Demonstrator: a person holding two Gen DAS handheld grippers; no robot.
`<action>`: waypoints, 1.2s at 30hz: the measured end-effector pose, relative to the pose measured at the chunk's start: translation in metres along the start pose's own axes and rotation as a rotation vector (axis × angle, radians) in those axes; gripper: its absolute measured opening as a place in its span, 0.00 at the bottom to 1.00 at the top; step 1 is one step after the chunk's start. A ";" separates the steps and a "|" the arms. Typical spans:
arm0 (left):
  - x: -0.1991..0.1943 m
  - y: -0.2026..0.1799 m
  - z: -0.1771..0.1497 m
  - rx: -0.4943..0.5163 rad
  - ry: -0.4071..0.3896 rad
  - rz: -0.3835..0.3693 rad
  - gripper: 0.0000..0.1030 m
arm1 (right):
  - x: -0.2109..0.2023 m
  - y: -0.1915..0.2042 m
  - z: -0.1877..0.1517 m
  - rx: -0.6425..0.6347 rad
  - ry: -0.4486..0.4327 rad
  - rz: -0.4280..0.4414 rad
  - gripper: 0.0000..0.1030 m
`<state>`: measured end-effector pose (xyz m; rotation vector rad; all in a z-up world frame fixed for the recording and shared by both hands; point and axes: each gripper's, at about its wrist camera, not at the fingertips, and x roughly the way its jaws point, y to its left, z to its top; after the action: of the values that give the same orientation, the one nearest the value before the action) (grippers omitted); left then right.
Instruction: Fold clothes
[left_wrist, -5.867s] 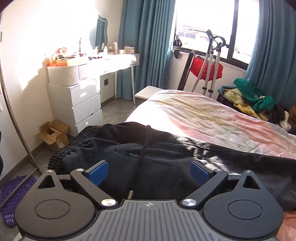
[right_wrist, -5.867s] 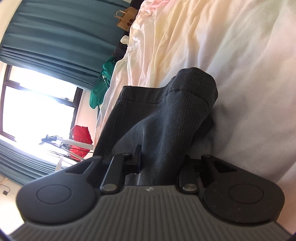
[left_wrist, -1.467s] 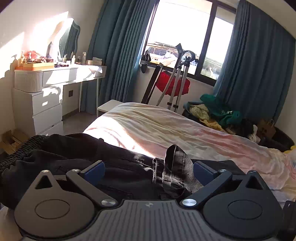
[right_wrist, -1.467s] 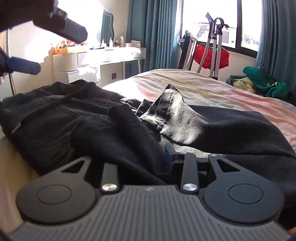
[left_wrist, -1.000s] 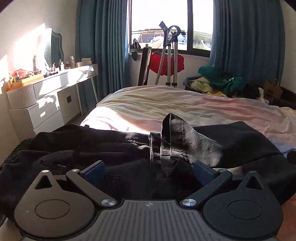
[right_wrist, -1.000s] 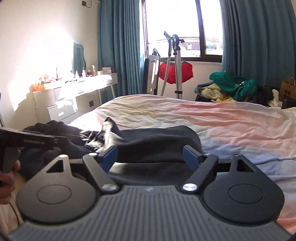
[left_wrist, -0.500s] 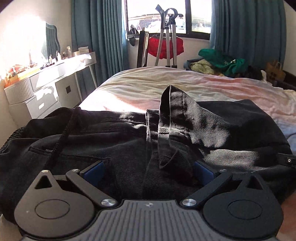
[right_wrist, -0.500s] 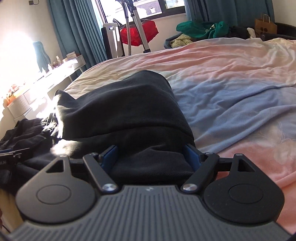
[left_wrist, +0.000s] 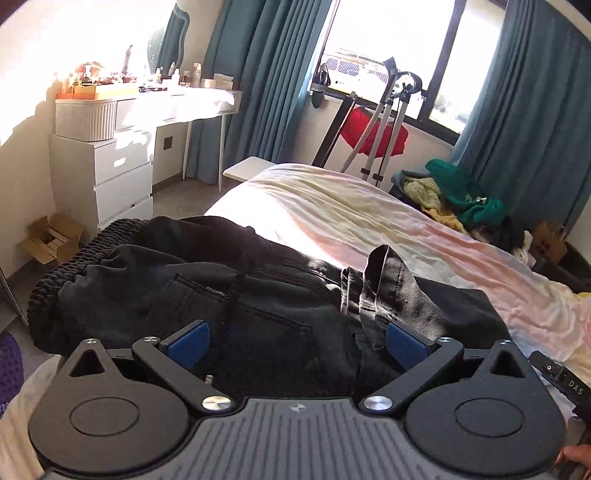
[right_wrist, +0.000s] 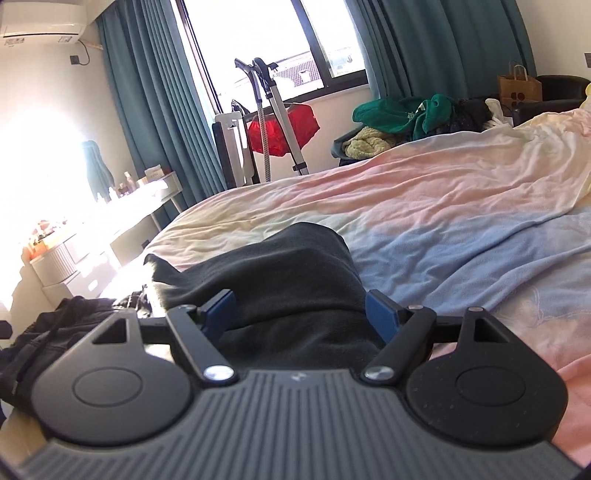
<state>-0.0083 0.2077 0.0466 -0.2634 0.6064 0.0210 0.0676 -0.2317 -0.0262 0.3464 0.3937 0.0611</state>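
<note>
Black trousers lie crumpled across the near edge of the bed, on a sheet washed in pink, yellow and blue. Their ribbed elastic waistband sits at the left end, toward the bed's corner, and a drawcord runs down over the back pocket. Near the middle a stiff fold of cloth stands up in a peak. To the right the fabric spreads out flatter.

In the left wrist view, the left gripper hangs low over the trousers with its blue-padded fingers spread wide; dark cloth shows between them, but neither pad presses on it. At the lower right edge of that view, part of another black tool and a fingertip show.

From the right wrist view, the right gripper points at a rounded hump of the trousers. Its fingers are also spread wide, one on each side of the hump, without squeezing it.

Beyond the bed are teal curtains, a bright window, a white dresser crowded with bottles, a stand with a red cloth, and a heap of green and yellow clothes.
</note>
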 end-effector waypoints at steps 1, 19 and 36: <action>-0.010 0.010 0.002 -0.009 -0.014 0.003 1.00 | -0.002 0.001 0.001 -0.006 -0.008 0.002 0.77; -0.003 0.193 -0.053 -0.988 0.166 -0.015 0.96 | 0.006 0.016 -0.009 -0.060 0.057 -0.013 0.77; 0.051 0.215 -0.030 -0.929 -0.003 0.139 0.64 | 0.017 0.042 -0.017 -0.181 -0.004 0.023 0.77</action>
<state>-0.0040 0.4050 -0.0570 -1.1191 0.5778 0.4446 0.0766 -0.1849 -0.0329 0.1723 0.3769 0.1176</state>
